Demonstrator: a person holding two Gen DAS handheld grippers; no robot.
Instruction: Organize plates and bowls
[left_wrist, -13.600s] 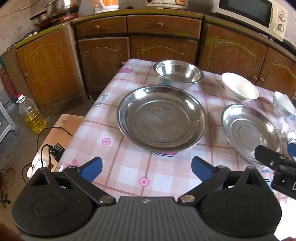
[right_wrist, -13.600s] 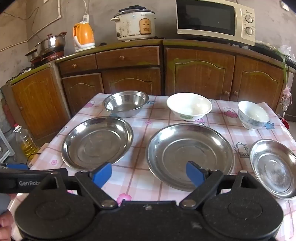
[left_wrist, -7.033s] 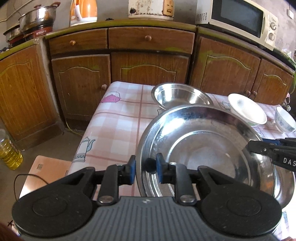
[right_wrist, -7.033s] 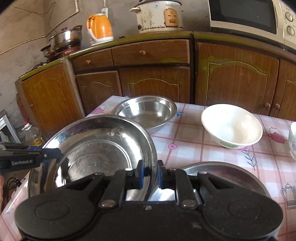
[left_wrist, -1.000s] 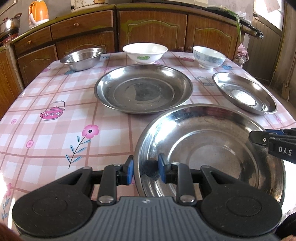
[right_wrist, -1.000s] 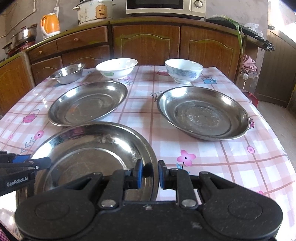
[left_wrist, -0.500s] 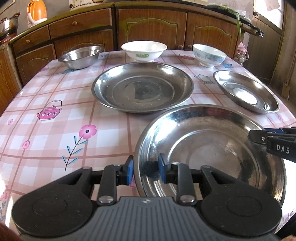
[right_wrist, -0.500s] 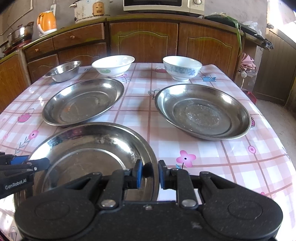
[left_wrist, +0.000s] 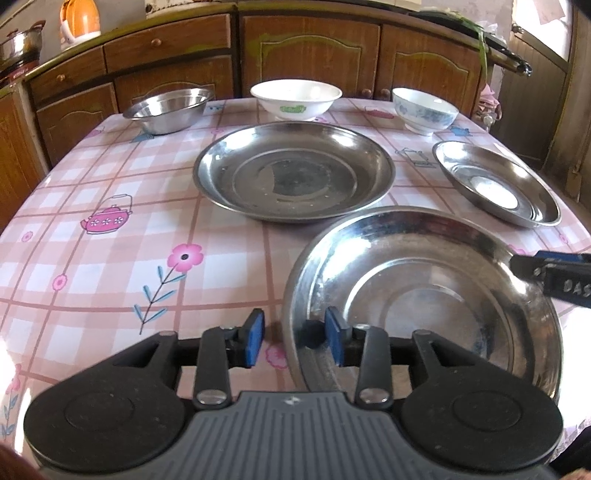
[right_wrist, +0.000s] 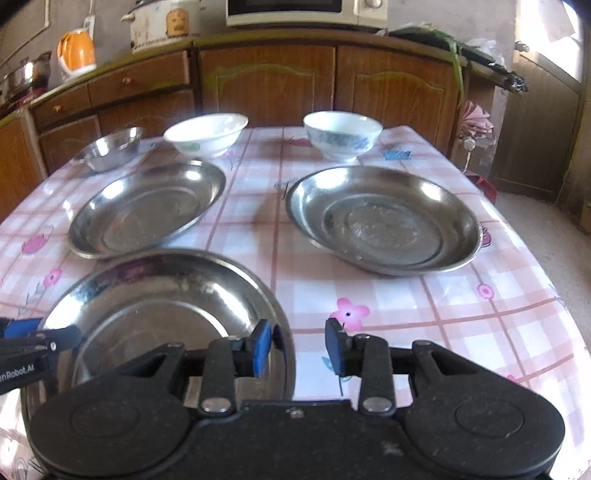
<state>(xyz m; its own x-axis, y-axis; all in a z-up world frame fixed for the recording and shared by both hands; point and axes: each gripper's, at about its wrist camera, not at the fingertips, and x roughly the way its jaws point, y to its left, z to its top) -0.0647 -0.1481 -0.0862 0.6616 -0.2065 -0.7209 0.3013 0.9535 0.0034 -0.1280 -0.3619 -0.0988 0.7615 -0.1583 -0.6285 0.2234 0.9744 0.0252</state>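
Note:
A wide steel plate (left_wrist: 424, 306) (right_wrist: 159, 314) lies on the pink checked tablecloth at the near edge. My left gripper (left_wrist: 294, 341) straddles its left rim. Its jaws are opening, one blue pad outside the rim and one inside, with a gap showing. My right gripper (right_wrist: 298, 347) straddles the right rim the same way, jaws opening and pads off the metal. One finger of the right gripper (left_wrist: 546, 273) shows over the plate's far side in the left wrist view. A finger of the left gripper (right_wrist: 33, 343) shows in the right wrist view.
Beyond lie a large steel plate (left_wrist: 293, 171) (right_wrist: 147, 208) and another steel plate (left_wrist: 496, 184) (right_wrist: 384, 218). A steel bowl (left_wrist: 168, 109), a white bowl (left_wrist: 295, 98) and a blue-patterned bowl (left_wrist: 424, 109) line the far side. Wooden cabinets (right_wrist: 266, 85) stand behind the table (left_wrist: 110, 258).
Both grippers were shut on the near plate's rim half a second ago. Their pads have now spread apart and let go of it. The plate stays where it lay.

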